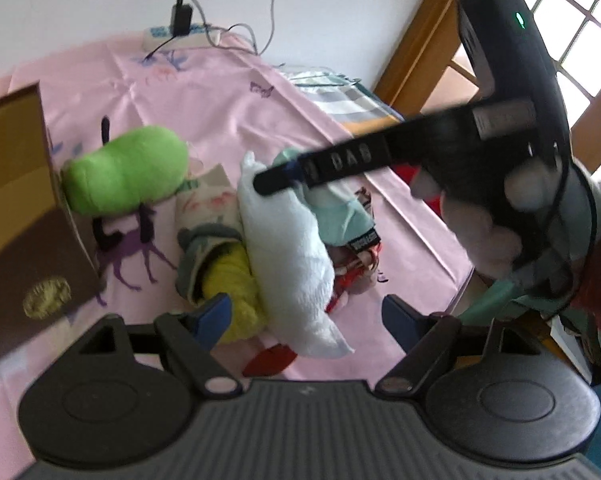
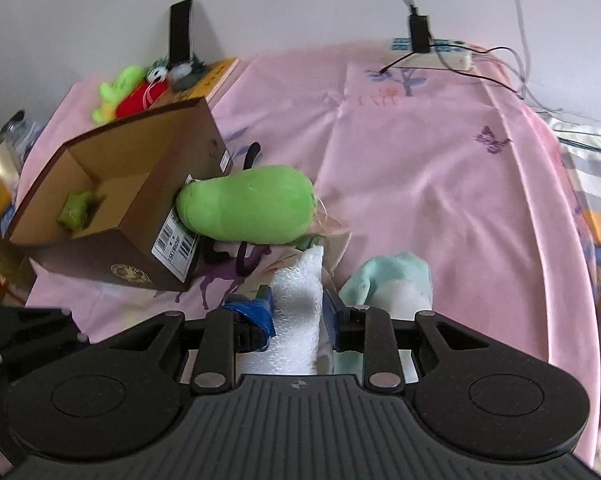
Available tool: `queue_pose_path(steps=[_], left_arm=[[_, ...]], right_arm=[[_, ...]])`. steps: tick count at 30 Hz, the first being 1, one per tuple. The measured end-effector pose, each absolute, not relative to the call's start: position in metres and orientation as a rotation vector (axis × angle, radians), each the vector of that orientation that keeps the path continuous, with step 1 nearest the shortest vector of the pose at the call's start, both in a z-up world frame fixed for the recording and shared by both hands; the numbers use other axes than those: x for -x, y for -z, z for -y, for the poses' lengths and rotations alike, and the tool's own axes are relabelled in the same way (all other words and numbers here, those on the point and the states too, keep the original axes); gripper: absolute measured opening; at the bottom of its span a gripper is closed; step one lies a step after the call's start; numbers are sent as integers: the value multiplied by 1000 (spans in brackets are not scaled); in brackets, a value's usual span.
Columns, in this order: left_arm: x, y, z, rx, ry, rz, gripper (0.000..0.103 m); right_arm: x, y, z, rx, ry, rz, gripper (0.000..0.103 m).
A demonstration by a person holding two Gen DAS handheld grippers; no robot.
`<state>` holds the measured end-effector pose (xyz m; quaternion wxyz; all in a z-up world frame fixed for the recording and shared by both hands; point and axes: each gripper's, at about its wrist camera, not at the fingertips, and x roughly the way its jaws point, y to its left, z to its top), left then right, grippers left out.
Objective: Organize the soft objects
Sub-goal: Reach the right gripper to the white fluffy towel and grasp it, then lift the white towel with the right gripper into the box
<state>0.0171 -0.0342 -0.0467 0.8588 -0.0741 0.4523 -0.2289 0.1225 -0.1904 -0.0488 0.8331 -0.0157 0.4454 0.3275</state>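
A pile of soft things lies on the pink sheet: a white towel [image 1: 288, 248], a mint cloth [image 1: 340, 212], a yellow item [image 1: 236, 280] and a green plush [image 1: 128, 168] leaning on the open brown box [image 2: 112, 184]. My right gripper [image 2: 298, 304] is shut on the white towel [image 2: 300, 300]; its fingers [image 1: 284, 176] reach in from the right in the left wrist view. My left gripper [image 1: 308, 316] is open and empty just in front of the pile. A small green item [image 2: 76, 210] lies inside the box.
A power strip [image 2: 432, 54] with a charger and cables sits at the far edge by the wall. More plush toys [image 2: 136, 88] lie behind the box. A striped cloth [image 1: 340, 100] and a wooden window frame [image 1: 428, 40] are to the right.
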Motion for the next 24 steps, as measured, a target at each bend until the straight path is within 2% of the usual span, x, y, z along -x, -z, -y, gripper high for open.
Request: queue_pose_path(steps=[5,9,11,13,18,20,21,24], left_arm=[[-16,65,45,222,447,-1012,85],[-15,82,54,268,422,-1068,85],[-18,89,57,296,399,-1088,71],[-22,94,57,325,384,-1101,61],[-30,102,62,340,353,-1117,46],[-31,101,63,320,348,-1115,27],[-30,99,63,309,347,-1112,23],[-28,88,60,289,335,-1090,19]], right_arm=[[-147,57,190,13,-759,-1060,10],[-161,60,196,-77,-821,-1148,6],[-163,61,200,-95,-845,-1153,5],[-164,62,204,-116,-861,-1154,3],[-164,63,223,-211,-901,-1161,1],[-166,64,229,-236,-909,-1156,1],[-165,64,233,-248,-909,-1152,1],[-165,63,245,-308,-915,-1145,1]])
